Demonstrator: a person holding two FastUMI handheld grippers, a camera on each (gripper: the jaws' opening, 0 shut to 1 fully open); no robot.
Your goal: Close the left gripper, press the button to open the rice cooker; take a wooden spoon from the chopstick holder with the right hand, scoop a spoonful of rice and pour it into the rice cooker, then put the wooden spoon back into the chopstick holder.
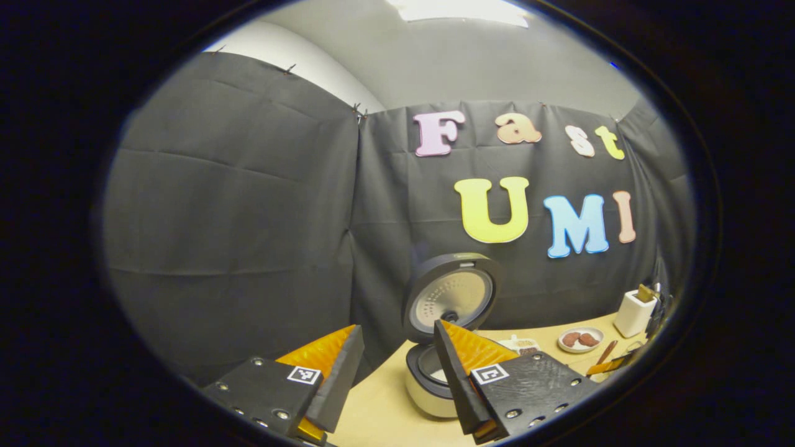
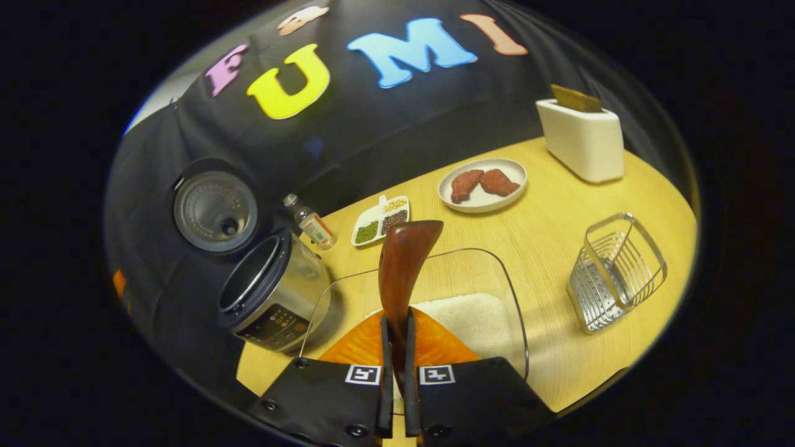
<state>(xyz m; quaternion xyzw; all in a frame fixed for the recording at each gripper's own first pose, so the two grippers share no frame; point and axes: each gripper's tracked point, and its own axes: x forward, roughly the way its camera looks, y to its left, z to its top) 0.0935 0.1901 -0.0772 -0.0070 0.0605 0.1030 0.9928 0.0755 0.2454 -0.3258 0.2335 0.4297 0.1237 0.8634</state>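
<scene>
Right gripper view shows us our right gripper (image 2: 397, 347) clamped on the handle of a dark brown wooden spoon (image 2: 402, 267), both fingers pressing its sides. We hold it level, with the spoon's bowl raised forward over a clear rectangular container of white rice (image 2: 472, 316). To our left on the pale wooden table (image 2: 559, 236) stands the silver rice cooker (image 2: 273, 292), its round lid (image 2: 214, 211) swung upright and open. At our right the wire chopstick holder (image 2: 615, 273) sits tilted, well apart from the cooker.

Left gripper view shows our left gripper (image 1: 397, 366) raised and held back near the table's edge, its fingers apart and gripping nothing, with the open cooker just beyond them.
</scene>
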